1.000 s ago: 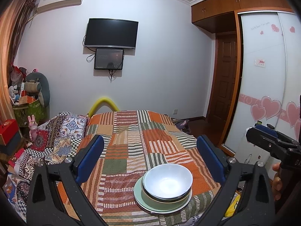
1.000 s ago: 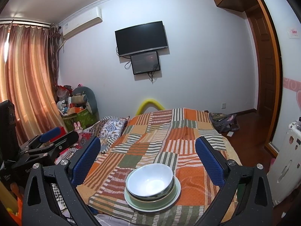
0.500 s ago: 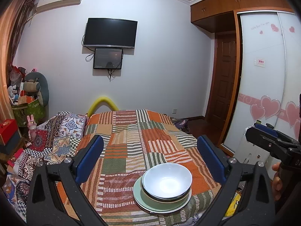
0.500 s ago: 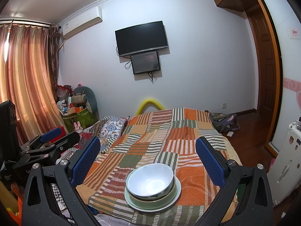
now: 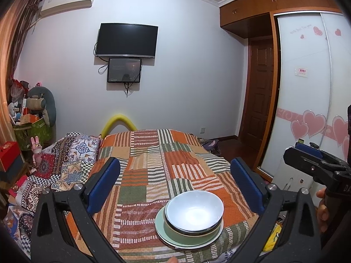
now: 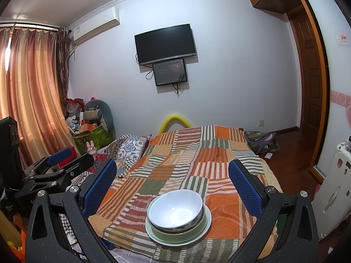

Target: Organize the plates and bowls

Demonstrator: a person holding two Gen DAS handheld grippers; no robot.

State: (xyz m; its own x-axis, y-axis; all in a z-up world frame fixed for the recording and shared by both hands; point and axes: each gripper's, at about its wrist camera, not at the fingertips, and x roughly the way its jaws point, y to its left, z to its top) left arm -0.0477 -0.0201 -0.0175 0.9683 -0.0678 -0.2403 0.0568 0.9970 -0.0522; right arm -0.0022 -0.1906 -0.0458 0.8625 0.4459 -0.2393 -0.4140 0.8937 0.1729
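While both grippers hang spread wide over the bed's near edge, nothing is in either one. The left gripper (image 5: pixel 174 183) and right gripper (image 6: pixel 172 180) each frame the stack: a white bowl (image 5: pixel 194 211) nested in a green bowl (image 5: pixel 175 233) on a pale green plate (image 5: pixel 162 230) (all sitting square on the patchwork blanket (image 5: pixel 153 157), towards its near right corner).

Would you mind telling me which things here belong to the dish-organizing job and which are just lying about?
Job:
white bowl
green bowl
green plate
left gripper, open
right gripper, open

Lying about:
patchwork blanket
television
white suitcase
rabbit toy
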